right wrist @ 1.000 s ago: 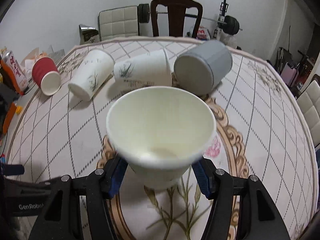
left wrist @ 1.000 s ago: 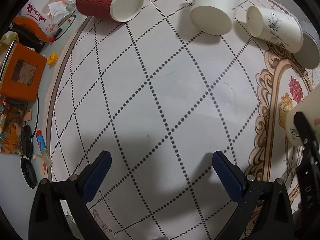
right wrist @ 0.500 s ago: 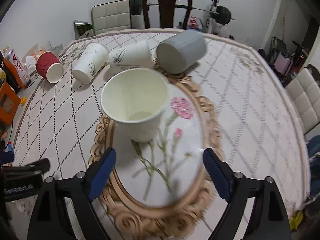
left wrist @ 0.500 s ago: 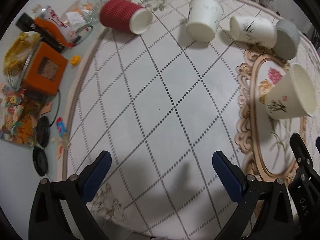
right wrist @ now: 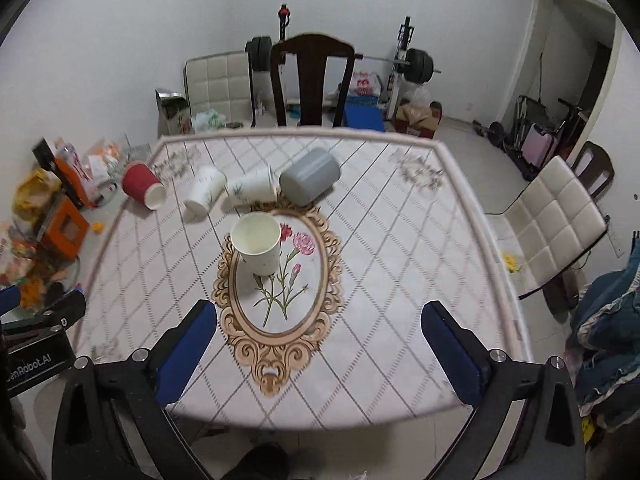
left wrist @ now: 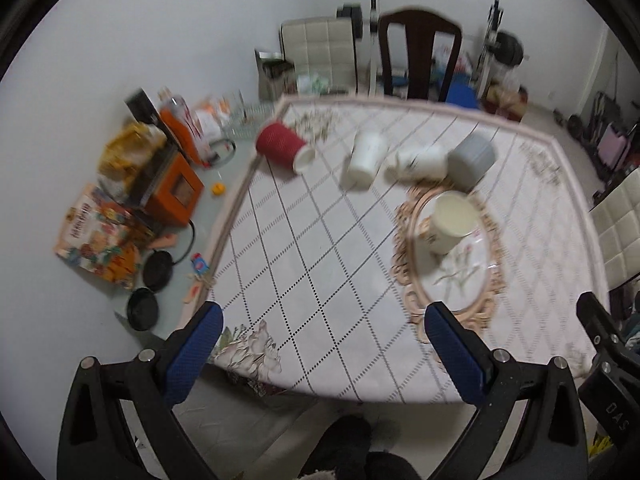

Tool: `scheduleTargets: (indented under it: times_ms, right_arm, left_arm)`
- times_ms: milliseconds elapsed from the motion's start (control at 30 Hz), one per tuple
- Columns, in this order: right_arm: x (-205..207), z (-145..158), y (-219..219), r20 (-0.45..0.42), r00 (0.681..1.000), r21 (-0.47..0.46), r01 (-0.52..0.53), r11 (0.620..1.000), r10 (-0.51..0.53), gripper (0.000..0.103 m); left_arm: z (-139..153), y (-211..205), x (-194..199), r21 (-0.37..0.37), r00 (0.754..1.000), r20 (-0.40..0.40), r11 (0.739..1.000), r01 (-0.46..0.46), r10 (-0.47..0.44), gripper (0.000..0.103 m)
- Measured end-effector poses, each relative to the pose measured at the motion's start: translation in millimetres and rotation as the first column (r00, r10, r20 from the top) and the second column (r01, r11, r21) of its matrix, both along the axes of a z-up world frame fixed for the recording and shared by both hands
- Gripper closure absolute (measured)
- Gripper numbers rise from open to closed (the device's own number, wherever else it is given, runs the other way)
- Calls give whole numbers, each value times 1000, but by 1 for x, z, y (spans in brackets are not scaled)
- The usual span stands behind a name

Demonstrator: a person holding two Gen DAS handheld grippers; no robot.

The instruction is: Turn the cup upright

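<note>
A white paper cup stands upright on the oval flower medallion of the tablecloth; it also shows in the left wrist view. Behind it a red ribbed cup, two white cups and a grey cup lie on their sides in a row. My right gripper is open and empty, back over the table's near edge. My left gripper is open and empty, also back at the near edge.
A dark wooden chair stands behind the table, a white padded chair to the right. Boxes, bags and black lids clutter the floor on the left. Weights and a barbell stand by the far wall.
My right gripper opened and let go of the white cup, which now stands upright. Both grippers pulled back and up from the table to its near edge.
</note>
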State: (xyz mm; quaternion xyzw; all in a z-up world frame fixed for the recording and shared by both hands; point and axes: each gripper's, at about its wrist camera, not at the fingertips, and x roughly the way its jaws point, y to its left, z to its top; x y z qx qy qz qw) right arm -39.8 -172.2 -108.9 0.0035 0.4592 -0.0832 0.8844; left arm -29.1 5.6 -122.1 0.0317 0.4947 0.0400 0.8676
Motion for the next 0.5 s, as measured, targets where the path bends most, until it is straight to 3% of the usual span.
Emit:
scheduleTargets:
  times_ms: [267,500]
  right_arm:
    - [-56,88,-2,38,999,-20,-13,1000,14,0]
    - [-84,134,3,79,997,-38,-7,999,10,0]
  left_arm:
    - [81,2,-58,-44,993,120,999,16,-11,0]
    - [107,-1,-75,-43,985,165,997,67,-59,0]
